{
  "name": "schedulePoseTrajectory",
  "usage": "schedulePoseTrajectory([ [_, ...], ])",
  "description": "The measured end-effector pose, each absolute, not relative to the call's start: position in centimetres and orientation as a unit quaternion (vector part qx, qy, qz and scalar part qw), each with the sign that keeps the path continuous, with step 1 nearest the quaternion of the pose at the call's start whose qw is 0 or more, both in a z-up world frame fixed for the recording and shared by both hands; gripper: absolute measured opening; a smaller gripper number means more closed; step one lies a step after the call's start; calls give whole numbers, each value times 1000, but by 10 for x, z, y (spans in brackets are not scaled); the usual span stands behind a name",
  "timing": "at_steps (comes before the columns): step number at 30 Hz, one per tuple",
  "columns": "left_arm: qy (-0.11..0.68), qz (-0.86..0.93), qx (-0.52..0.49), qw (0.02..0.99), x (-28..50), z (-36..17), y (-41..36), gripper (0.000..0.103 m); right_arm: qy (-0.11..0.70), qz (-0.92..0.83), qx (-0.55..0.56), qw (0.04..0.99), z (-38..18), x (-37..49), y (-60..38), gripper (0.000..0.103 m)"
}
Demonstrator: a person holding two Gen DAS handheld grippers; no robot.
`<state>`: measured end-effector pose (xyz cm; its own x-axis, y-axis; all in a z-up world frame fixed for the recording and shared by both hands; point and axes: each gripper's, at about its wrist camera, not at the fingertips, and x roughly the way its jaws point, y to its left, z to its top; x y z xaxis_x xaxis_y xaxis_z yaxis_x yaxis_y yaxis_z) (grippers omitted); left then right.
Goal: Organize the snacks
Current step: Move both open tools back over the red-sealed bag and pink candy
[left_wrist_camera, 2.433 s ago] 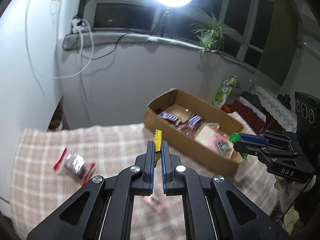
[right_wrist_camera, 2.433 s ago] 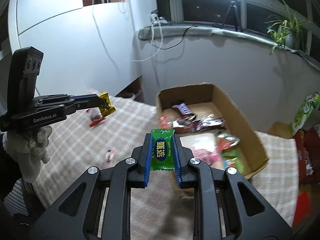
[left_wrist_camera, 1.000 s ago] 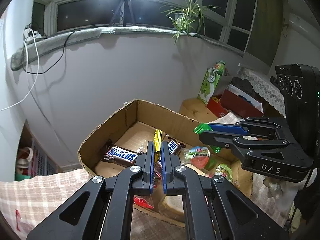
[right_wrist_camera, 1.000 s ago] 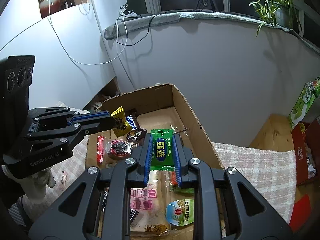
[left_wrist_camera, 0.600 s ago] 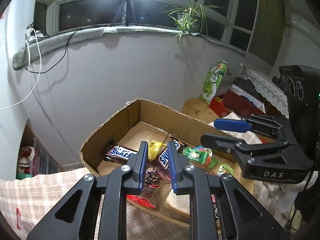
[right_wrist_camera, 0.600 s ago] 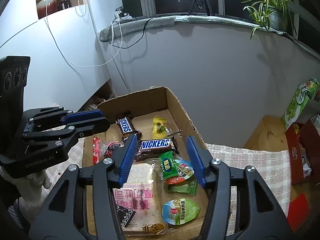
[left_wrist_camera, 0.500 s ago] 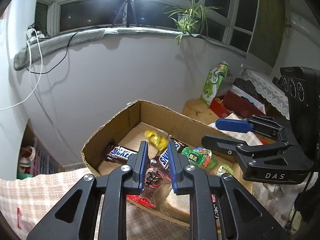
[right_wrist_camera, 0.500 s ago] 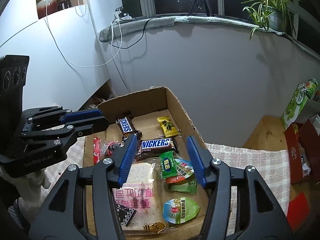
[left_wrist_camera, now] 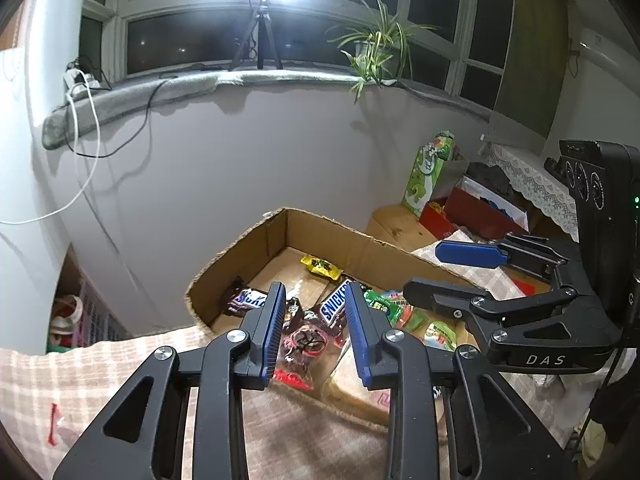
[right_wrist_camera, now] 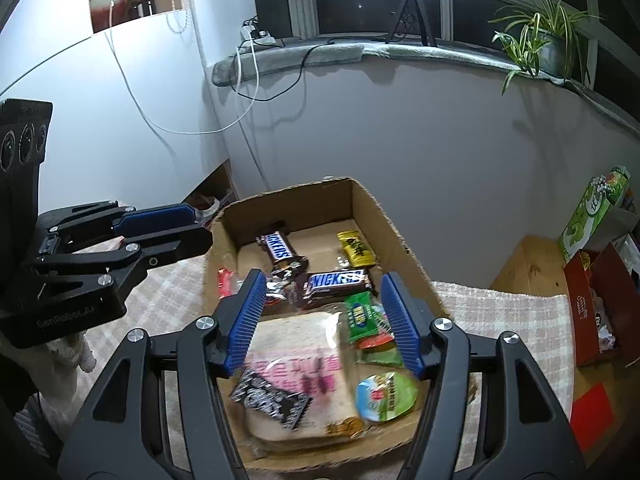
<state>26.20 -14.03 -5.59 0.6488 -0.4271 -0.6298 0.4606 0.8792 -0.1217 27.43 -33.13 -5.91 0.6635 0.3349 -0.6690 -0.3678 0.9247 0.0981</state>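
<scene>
Above the cardboard box (right_wrist_camera: 404,240), at its left side, the left gripper (left_wrist_camera: 316,334) hangs with jaws spread and nothing between them; further right the right gripper (right_wrist_camera: 322,320) is likewise spread wide and empty. Inside the box lie two Snickers bars (right_wrist_camera: 338,280), a yellow candy (right_wrist_camera: 356,248) near the far wall, and a green candy (right_wrist_camera: 360,316) beside a wrapped bread slice (right_wrist_camera: 300,360)

- Box (right_wrist_camera: 404,240): brown cardboard.
- Candy (right_wrist_camera: 356,247) in the box: yellow.
- Packet (right_wrist_camera: 362,316) in the box: green.
- Cloth (right_wrist_camera: 500,312) under the box: beige-and-white check.
- Pads (right_wrist_camera: 400,324) over the box: blue.
</scene>
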Motion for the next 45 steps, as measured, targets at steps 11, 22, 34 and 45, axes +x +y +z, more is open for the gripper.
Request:
schedulePoseTrajectory([
  [11, 327, -224, 15, 918, 234, -41, -106, 41, 356, 211, -25, 910, -48, 236, -299, 82],
  [22, 334, -173, -22, 926, 203, -43, -28, 43, 332, 252, 22, 909, -48, 202, -265, 82],
  [34, 370, -100, -97, 918, 191, -73, 66, 50, 393, 279, -28, 876, -88, 195, -206, 82],
  [45, 426, -82, -161, 887, 211, -120, 83, 65, 426, 284, -85, 855, -130, 184, -163, 81],
])
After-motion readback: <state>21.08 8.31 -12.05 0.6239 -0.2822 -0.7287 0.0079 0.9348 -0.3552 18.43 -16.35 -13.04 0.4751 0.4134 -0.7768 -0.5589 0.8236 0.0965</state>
